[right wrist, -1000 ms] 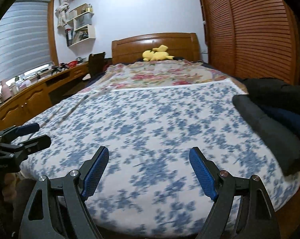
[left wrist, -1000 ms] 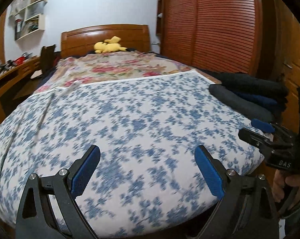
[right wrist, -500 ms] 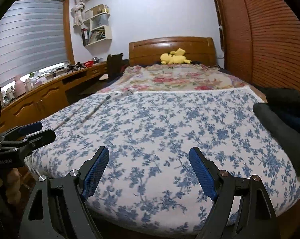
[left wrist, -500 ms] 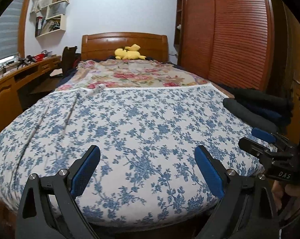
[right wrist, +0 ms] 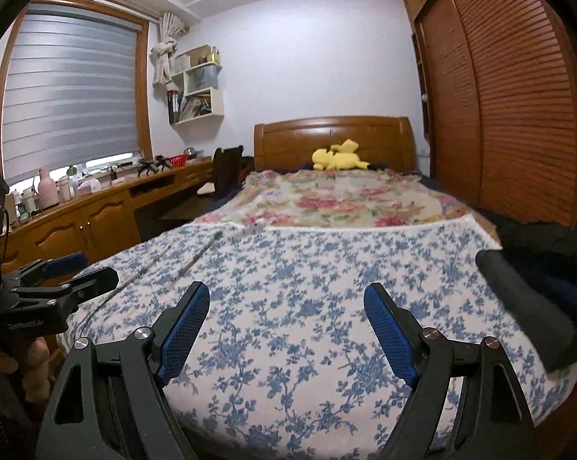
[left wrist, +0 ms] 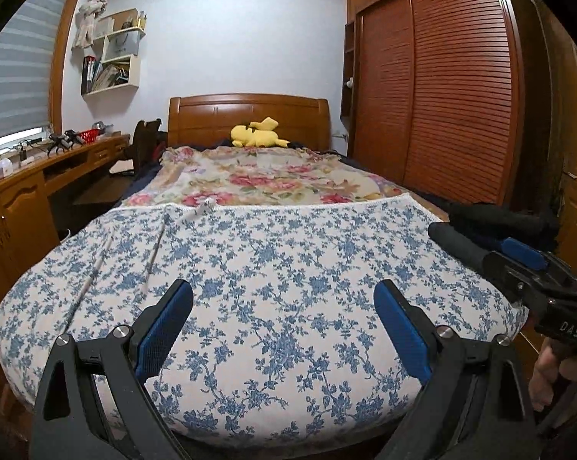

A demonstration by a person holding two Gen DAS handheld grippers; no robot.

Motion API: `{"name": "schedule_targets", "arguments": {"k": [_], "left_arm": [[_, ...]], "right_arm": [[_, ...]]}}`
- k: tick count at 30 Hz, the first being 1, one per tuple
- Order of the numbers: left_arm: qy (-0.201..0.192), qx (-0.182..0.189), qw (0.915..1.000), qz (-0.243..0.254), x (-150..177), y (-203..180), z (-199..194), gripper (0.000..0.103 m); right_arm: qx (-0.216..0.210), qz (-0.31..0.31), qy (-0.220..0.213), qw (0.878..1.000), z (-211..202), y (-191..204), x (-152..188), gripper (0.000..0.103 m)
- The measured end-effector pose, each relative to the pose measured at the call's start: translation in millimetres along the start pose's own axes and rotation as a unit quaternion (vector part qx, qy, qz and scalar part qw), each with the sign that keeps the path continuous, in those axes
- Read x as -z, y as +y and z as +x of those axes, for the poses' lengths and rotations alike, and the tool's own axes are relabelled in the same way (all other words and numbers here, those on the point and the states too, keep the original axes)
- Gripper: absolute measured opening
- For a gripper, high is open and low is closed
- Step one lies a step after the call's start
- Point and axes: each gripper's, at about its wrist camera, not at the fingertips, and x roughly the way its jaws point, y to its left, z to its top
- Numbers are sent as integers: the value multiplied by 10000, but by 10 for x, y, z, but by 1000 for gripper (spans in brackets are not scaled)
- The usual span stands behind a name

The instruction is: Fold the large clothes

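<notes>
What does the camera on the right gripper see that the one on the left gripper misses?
Only the right wrist view shows the whole window blind, the pink bottle on the desk, and the left gripper at its left edge.

Only the left wrist view shows the right gripper at its right edge.

Both show the blue floral cloth spread on the bed, dark folded clothes at its right side, the yellow plush toy and the wardrobe. Both grippers are open and empty.

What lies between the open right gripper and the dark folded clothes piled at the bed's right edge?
Only the blue-and-white floral sheet; the right wrist view shows nothing else between the right gripper and the dark folded clothes.
</notes>
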Motion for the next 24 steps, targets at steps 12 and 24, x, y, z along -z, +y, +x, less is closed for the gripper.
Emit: {"name": "schedule_targets", "arguments": {"k": [12, 24], "left_arm": [[-112, 17, 9999, -34, -24, 3, -108, 96], [-96, -12, 9999, -38, -23, -6, -117, 96]], "right_arm": [[77, 51, -114, 9999, -28, 19, 75, 84], [108, 110, -128, 9998, -25, 17, 66, 84]]}}
